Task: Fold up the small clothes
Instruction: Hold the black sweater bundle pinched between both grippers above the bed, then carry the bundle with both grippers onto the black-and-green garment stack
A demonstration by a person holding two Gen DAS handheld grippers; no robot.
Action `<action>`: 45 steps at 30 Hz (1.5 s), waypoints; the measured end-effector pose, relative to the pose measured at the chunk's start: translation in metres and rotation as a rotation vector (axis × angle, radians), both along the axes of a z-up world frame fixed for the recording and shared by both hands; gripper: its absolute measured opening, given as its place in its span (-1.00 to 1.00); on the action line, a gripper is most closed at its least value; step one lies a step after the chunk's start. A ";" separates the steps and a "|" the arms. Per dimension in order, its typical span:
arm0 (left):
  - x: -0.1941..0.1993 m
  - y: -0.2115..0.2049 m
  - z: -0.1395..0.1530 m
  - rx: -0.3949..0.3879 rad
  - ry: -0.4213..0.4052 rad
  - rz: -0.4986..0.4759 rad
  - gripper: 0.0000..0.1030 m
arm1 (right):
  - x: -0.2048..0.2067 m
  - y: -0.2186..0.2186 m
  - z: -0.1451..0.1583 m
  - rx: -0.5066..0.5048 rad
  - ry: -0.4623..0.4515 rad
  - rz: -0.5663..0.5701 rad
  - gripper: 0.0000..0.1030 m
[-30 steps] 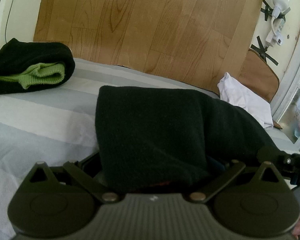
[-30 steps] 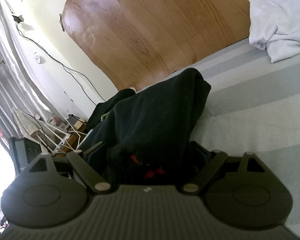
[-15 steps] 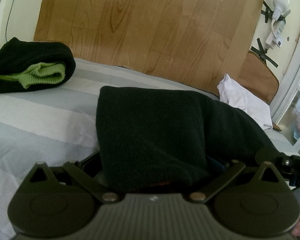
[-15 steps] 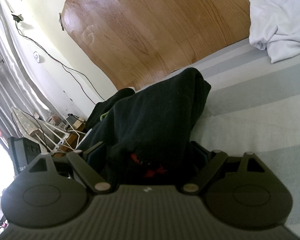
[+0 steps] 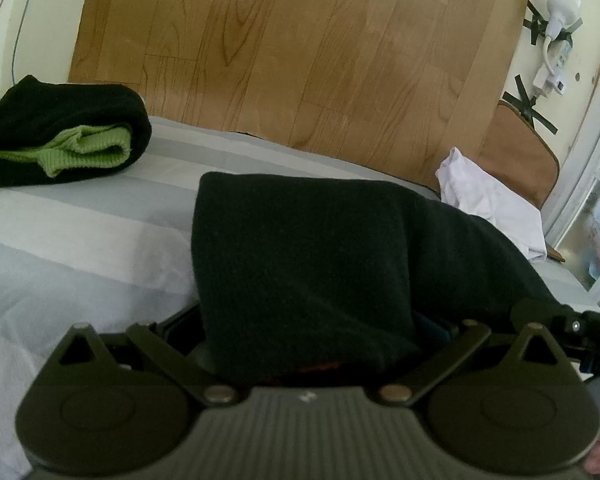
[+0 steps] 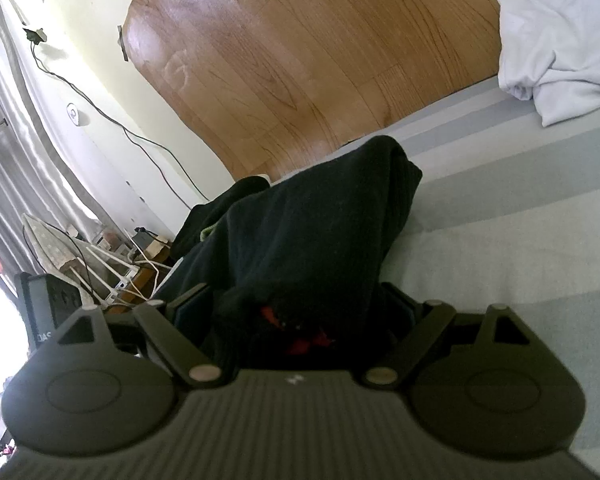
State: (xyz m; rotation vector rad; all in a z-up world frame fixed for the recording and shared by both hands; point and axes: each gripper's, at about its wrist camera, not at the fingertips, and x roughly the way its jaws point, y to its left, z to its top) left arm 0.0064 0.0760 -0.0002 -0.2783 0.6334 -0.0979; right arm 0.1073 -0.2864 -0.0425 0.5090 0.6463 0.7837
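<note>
A black garment [image 5: 312,256] lies draped over the fingers of both grippers on the striped bed sheet [image 5: 80,232]. In the left wrist view it covers my left gripper [image 5: 308,344], which is shut on its near edge. In the right wrist view the same black garment [image 6: 316,240] hangs over my right gripper [image 6: 296,320], which is shut on it, with a bit of red showing at the pinch. The fingertips of both grippers are hidden under the cloth.
A folded black and green garment [image 5: 64,140] lies at the far left of the bed. A crumpled white cloth [image 5: 492,204] lies at the far right, also in the right wrist view [image 6: 560,52]. A wooden headboard [image 5: 300,60] stands behind. An ironing board [image 6: 72,256] stands beside the bed.
The left gripper has shifted slightly forward and down with the garment. The right gripper and the cloth look almost unchanged.
</note>
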 end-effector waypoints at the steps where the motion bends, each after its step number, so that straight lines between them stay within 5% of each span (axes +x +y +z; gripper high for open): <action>1: 0.000 0.000 0.000 0.000 0.000 0.000 0.99 | 0.000 0.000 0.000 0.000 0.000 -0.001 0.76; 27: 0.002 0.004 0.001 0.009 0.020 -0.041 1.00 | -0.002 0.005 0.004 -0.049 0.001 -0.006 0.76; 34: -0.006 0.047 0.002 -0.220 0.038 -0.100 0.99 | -0.001 0.001 0.006 -0.103 0.017 0.011 0.76; 39: -0.002 0.046 0.007 -0.233 0.094 -0.113 0.99 | 0.006 -0.004 0.007 -0.071 0.083 -0.019 0.69; 42: 0.005 0.039 0.000 -0.330 0.097 -0.162 0.76 | 0.013 0.004 0.001 -0.020 0.156 -0.004 0.13; 45: 0.003 0.027 0.001 -0.223 0.077 -0.130 0.03 | 0.007 0.019 0.019 -0.057 0.109 0.012 -0.05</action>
